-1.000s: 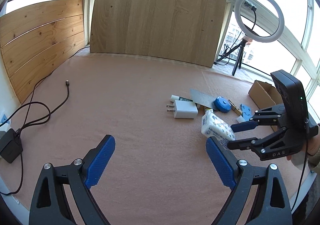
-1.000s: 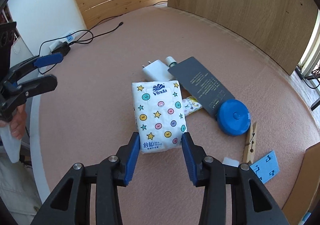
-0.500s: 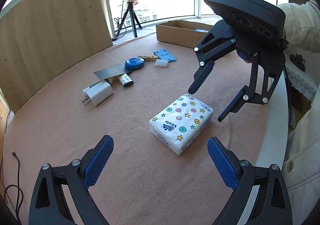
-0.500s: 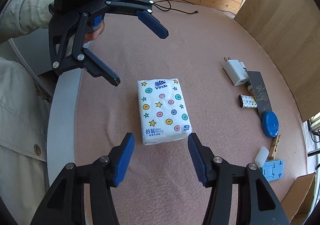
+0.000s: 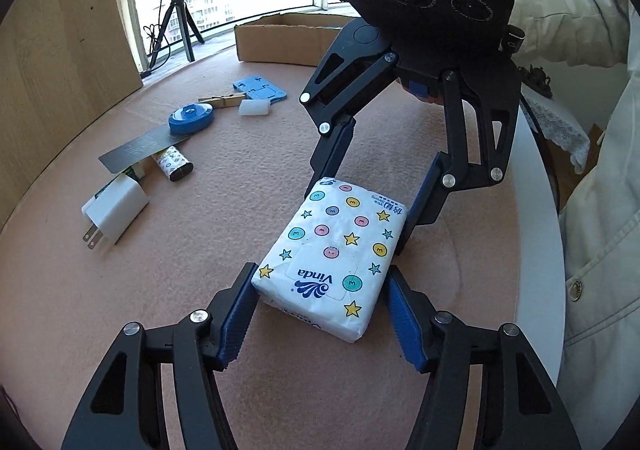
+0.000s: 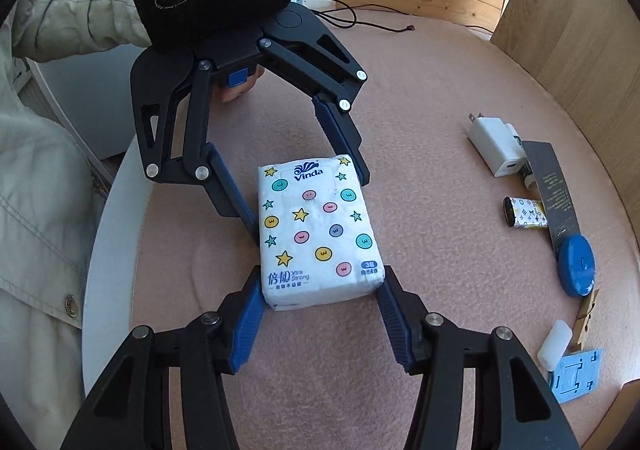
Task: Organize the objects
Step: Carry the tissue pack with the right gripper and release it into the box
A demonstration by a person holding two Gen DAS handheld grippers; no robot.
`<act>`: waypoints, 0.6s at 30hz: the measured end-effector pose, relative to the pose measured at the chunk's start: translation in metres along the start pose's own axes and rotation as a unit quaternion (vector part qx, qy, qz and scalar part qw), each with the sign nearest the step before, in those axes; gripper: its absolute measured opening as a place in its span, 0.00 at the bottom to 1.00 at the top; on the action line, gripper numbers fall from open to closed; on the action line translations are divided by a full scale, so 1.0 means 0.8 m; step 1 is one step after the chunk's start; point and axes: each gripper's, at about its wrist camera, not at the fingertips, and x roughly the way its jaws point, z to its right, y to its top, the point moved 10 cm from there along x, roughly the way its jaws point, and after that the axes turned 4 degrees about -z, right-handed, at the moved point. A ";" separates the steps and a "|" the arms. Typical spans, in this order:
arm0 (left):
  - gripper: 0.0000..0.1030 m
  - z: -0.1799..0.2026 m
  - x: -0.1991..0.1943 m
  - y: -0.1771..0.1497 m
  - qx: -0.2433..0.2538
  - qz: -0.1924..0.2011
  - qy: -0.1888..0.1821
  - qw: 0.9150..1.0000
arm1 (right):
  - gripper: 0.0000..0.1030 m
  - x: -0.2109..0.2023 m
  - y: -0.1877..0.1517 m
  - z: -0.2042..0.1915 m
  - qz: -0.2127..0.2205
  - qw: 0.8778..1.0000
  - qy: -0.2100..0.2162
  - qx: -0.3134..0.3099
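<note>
A white tissue pack (image 5: 336, 250) printed with stars and dots lies flat on the pink table cover near the table's white edge. My left gripper (image 5: 320, 278) straddles the "Vinda" end and its jaws are closing. Its blue pads sit beside the pack's long sides without visibly squeezing it. My right gripper (image 6: 320, 278) straddles the opposite end of the tissue pack (image 6: 316, 230), pads just off its sides. Each gripper faces the other: the right gripper (image 5: 360, 217) in the left wrist view, the left gripper (image 6: 306, 205) in the right wrist view.
Further out lie a white charger (image 5: 116, 209), a dark card (image 5: 144, 147), a patterned little cylinder (image 5: 174, 165), a blue round tape measure (image 5: 191, 117), a clothespin (image 5: 222, 99), a white block (image 5: 254, 107) and a blue plastic piece (image 5: 260, 89). A cardboard box (image 5: 280, 41) stands behind them. A person's pale sleeves flank the table edge (image 5: 536, 250).
My right gripper let go of the pack, leaving it flat on the table. My left gripper swung round, came down over the pack's other end and narrowed its jaws.
</note>
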 end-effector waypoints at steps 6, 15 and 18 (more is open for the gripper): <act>0.61 0.005 -0.036 0.015 0.001 0.023 0.019 1.000 | 0.46 -0.028 0.013 -0.005 0.011 1.000 0.003 -0.005; 0.61 0.008 -0.109 0.062 0.015 0.051 0.069 0.996 | 0.46 -0.103 0.048 -0.021 0.028 0.997 -0.033 -0.058; 0.61 0.009 -0.114 0.071 0.021 0.053 0.080 0.995 | 0.46 -0.112 0.055 -0.020 0.030 0.996 -0.045 -0.069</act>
